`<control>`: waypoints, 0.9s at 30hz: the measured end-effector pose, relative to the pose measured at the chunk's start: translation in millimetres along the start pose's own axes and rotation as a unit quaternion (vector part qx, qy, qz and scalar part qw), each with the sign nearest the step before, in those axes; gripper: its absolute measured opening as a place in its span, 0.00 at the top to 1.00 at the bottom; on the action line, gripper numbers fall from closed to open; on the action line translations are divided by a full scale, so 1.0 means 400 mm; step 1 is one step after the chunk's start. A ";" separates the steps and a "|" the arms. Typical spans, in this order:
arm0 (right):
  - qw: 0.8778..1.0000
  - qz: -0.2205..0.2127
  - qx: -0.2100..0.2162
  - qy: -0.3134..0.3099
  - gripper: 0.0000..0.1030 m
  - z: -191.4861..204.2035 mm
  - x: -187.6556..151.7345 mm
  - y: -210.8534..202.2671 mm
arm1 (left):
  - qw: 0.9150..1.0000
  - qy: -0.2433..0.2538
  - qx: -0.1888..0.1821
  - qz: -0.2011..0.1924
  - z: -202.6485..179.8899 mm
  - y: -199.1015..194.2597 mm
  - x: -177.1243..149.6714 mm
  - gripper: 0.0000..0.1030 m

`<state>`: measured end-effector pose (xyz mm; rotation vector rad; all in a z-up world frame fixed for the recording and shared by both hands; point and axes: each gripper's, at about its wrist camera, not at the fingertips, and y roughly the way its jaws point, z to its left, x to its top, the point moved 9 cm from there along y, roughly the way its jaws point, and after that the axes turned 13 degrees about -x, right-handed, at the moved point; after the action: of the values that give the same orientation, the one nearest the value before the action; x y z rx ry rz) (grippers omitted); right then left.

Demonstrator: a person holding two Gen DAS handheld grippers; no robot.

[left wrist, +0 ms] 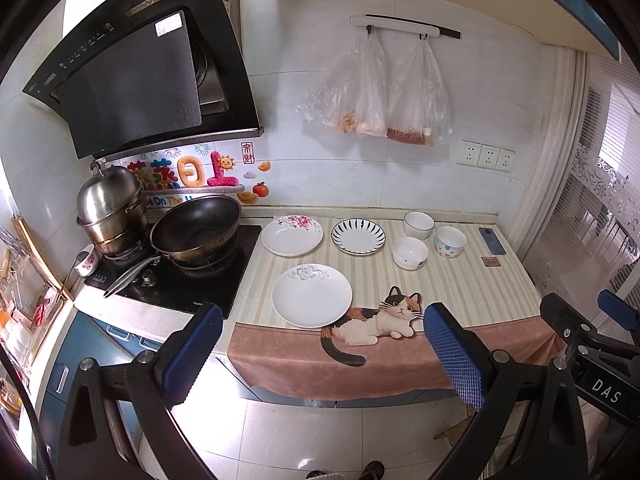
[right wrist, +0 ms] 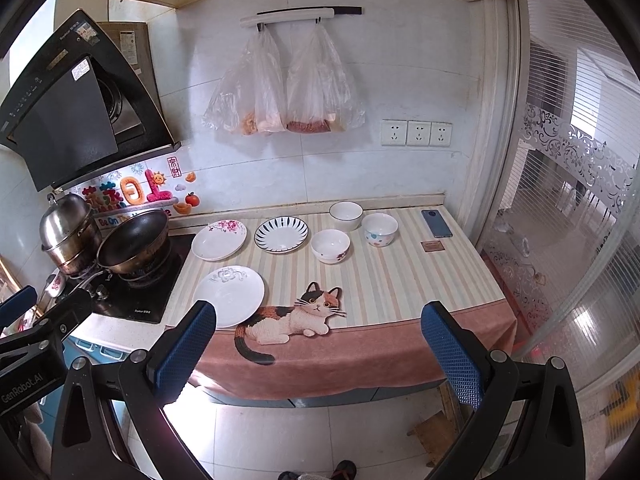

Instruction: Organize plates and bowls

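Three plates lie on the striped counter cloth point(left wrist: 460, 280): a white plate with a grey flower point(left wrist: 311, 294) point(right wrist: 228, 295) at the front, a pink-flowered plate point(left wrist: 292, 235) point(right wrist: 218, 239) behind it, and a blue-striped plate point(left wrist: 358, 236) point(right wrist: 281, 234) to its right. Three bowls stand further right: a plain white bowl point(left wrist: 418, 224) point(right wrist: 346, 215), a small-flowered bowl point(left wrist: 410, 252) point(right wrist: 330, 245) and a dotted bowl point(left wrist: 450, 241) point(right wrist: 379, 229). My left gripper point(left wrist: 322, 352) and right gripper point(right wrist: 320, 352) are both open and empty, held back in front of the counter's front edge.
A hob on the left carries a dark wok point(left wrist: 196, 228) and a steel steamer pot point(left wrist: 110, 208). A phone point(left wrist: 492, 241) and a small brown card point(left wrist: 491, 262) lie at the counter's right end. Plastic bags point(left wrist: 376, 88) hang on the wall. A glass partition point(right wrist: 560, 220) stands right.
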<state>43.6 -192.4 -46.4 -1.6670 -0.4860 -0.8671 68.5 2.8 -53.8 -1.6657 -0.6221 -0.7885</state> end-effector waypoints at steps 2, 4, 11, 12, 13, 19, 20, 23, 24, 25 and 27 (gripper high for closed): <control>1.000 -0.002 -0.001 0.000 0.00 0.002 0.002 0.004 | 1.000 0.000 0.000 0.001 0.000 0.000 0.000 0.00; 1.000 -0.002 -0.001 0.001 0.00 -0.001 0.000 0.006 | 1.000 0.000 0.000 0.000 0.000 0.000 0.000 0.00; 1.000 -0.002 0.000 0.000 0.00 0.001 -0.001 0.007 | 1.000 0.000 -0.001 0.000 0.001 0.000 -0.001 0.00; 1.000 -0.002 0.001 0.000 0.00 0.002 0.001 0.009 | 1.000 0.000 -0.001 0.000 0.002 -0.001 -0.001 0.00; 1.000 -0.001 0.002 -0.001 0.00 0.003 0.002 0.012 | 1.000 0.000 -0.001 0.000 0.002 0.000 0.000 0.00; 1.000 0.003 0.009 -0.003 0.00 -0.002 0.009 0.035 | 1.000 -0.005 0.001 0.001 0.009 0.037 0.002 0.00; 1.000 0.002 0.011 -0.002 0.00 -0.004 0.005 0.039 | 1.000 -0.005 0.006 0.000 0.009 0.046 0.004 0.00; 0.999 -0.010 0.039 0.008 0.00 -0.011 0.007 0.062 | 0.999 -0.006 0.036 -0.007 0.026 0.082 0.008 0.00; 0.998 -0.013 0.058 0.012 0.00 -0.010 0.009 0.077 | 0.998 -0.006 0.055 -0.010 0.041 0.102 0.010 0.00; 0.996 -0.009 0.084 0.016 0.00 -0.004 0.010 0.098 | 0.998 -0.008 0.066 -0.012 0.055 0.121 0.012 0.00; 0.992 0.014 0.121 0.019 0.00 0.009 0.004 0.147 | 0.996 -0.017 0.090 -0.007 0.092 0.160 0.002 0.00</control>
<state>87.5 -205.3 -83.7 -1.4298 -0.5185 -0.7859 123.5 24.3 -98.0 -1.5135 -0.7075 -0.6941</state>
